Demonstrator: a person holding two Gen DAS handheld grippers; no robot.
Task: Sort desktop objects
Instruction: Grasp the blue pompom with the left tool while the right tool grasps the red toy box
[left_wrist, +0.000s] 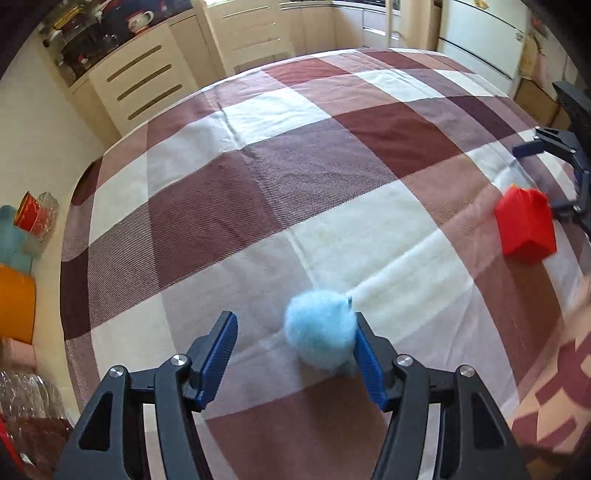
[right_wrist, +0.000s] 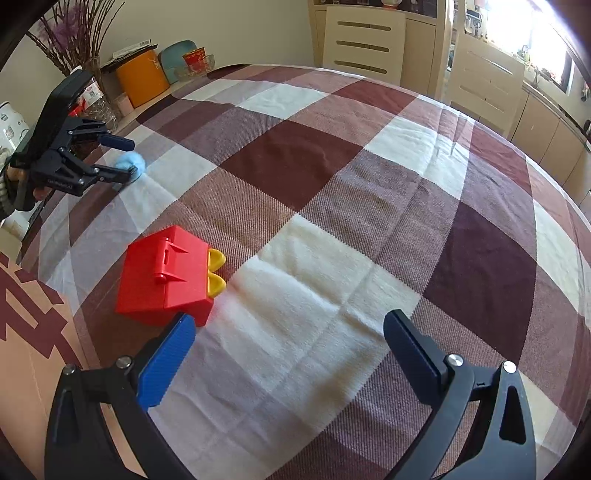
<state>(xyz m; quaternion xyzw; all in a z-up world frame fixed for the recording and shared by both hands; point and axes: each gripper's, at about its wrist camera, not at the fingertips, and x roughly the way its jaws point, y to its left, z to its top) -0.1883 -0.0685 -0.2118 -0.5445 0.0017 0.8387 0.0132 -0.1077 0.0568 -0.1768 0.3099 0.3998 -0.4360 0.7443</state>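
A fluffy light-blue pompom (left_wrist: 319, 332) lies on the checked tablecloth (left_wrist: 295, 177). My left gripper (left_wrist: 293, 336) is open around it; the pompom rests against the right finger, with a gap to the left finger. In the right wrist view the pompom (right_wrist: 129, 164) sits between the left gripper's fingers (right_wrist: 122, 157). A red toy box (right_wrist: 166, 277) with yellow tabs lies on the cloth; it also shows in the left wrist view (left_wrist: 526, 229). My right gripper (right_wrist: 291, 332) is open and empty, its left finger just beside the red box.
A cardboard box (right_wrist: 26, 332) sits at the table's near left edge. An orange canister (right_wrist: 142, 77), a teal plate, a red bowl and jars stand along the wall side. Cabinets and chairs stand beyond the table.
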